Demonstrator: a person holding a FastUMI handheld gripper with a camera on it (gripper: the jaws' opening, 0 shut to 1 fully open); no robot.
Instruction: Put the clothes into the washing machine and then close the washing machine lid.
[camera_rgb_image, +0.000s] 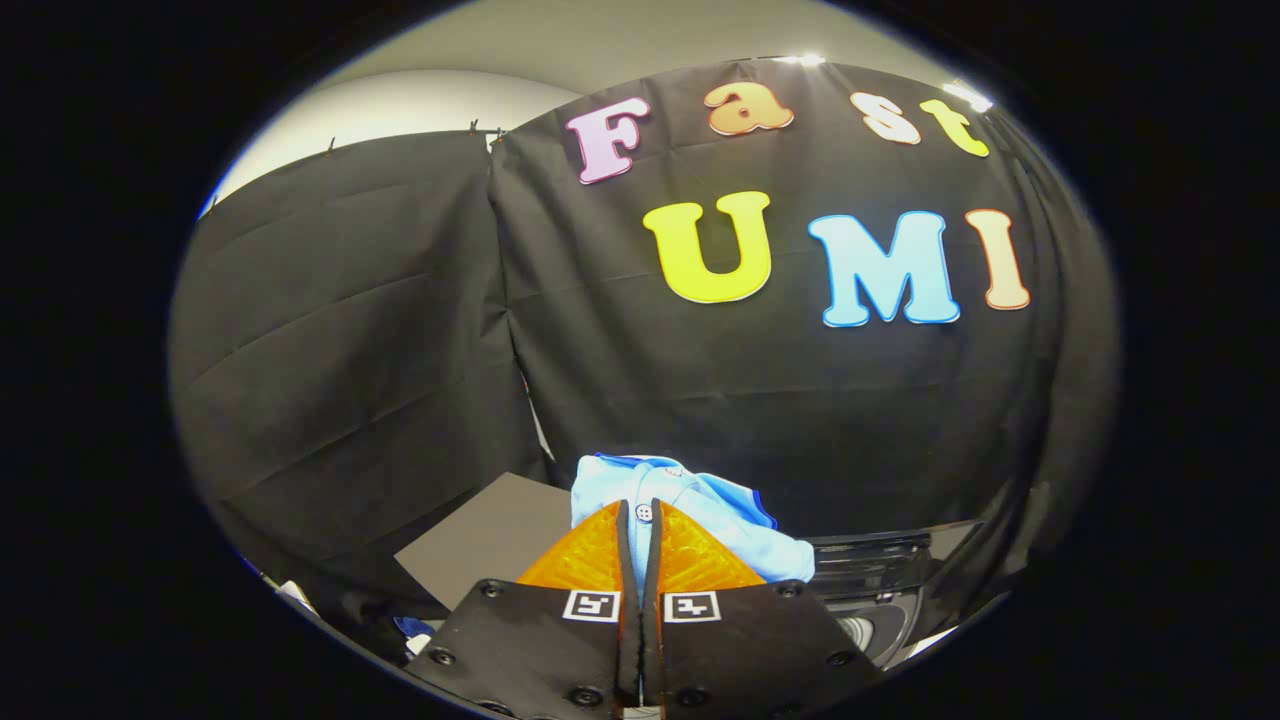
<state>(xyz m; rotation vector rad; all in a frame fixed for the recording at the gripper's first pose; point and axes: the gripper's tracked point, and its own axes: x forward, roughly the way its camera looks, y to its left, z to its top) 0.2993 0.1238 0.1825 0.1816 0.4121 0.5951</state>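
A light blue garment (700, 505) with a darker blue trim and a small button hangs bunched between my fingers, lifted in front of the booth's black cloth wall. My gripper (640, 515) is shut on it, the two fingers pressed together on a fold of the fabric at the button. To the right and below the fingers lies the dark glossy top of the washing machine (880, 575), with part of a round opening seen lower down.
A dark flat panel (490, 540) lies to the left of the fingers, near the cloth wall. Bits of white and blue fabric (415, 630) peek out low on the left.
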